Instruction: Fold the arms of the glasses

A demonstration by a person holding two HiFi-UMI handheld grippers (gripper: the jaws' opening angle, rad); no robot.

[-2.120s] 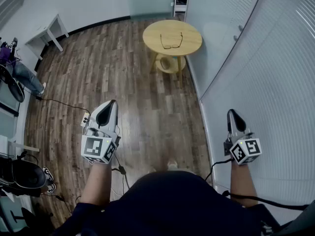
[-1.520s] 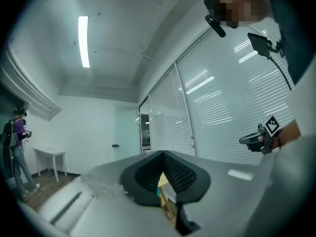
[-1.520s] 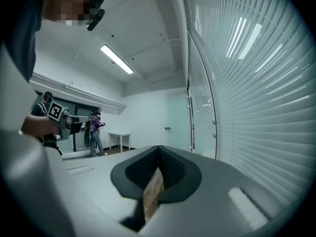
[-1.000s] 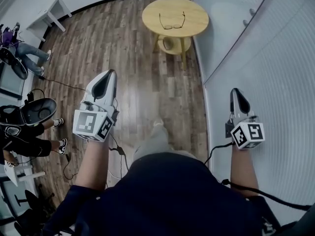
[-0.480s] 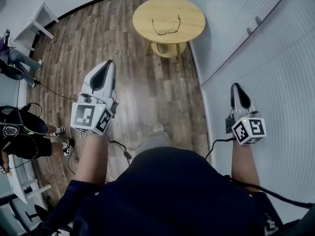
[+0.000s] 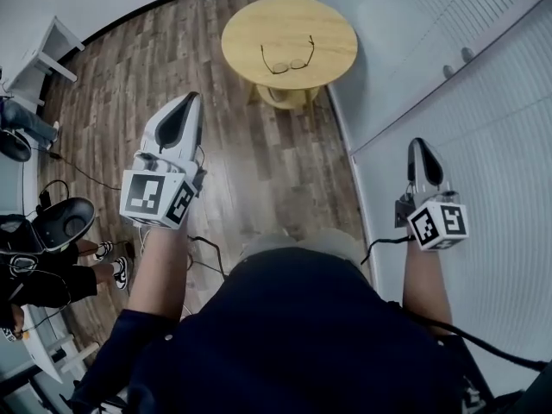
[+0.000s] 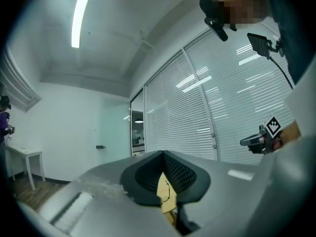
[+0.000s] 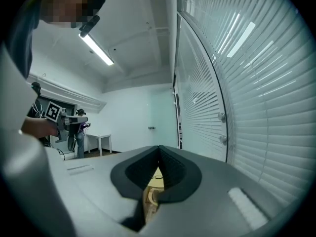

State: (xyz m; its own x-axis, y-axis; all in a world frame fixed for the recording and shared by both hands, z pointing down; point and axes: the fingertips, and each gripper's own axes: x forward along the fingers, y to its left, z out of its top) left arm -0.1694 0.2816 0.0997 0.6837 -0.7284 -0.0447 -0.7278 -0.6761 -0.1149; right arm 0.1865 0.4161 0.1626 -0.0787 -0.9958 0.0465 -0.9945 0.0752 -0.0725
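A pair of dark-rimmed glasses (image 6: 287,59) lies on a round wooden table (image 6: 259,15) at the top of the head view, its arms spread open and pointing away from me. Both grippers are held over the wooden floor, well short of the table. My left gripper (image 6: 191,97) is shut and holds nothing. My right gripper (image 6: 420,142) hangs close to the glass wall, also shut and empty. In the left gripper view the shut left gripper (image 7: 162,154) leaves only a sliver of the table (image 7: 166,197) showing. The right gripper view shows the shut right gripper (image 8: 159,157) with the table (image 8: 154,182) below it.
A glass wall with white blinds (image 6: 448,102) runs along the right side. Under the tabletop is a lower shelf (image 6: 280,96). A white desk (image 6: 43,54) stands at the far left. Seated people (image 6: 34,257) and a cable (image 6: 78,171) occupy the left floor.
The person has walked forward, so the table and glasses stand larger and a little further left in the head view. Both grippers stayed shut and empty, the left one raised somewhat.
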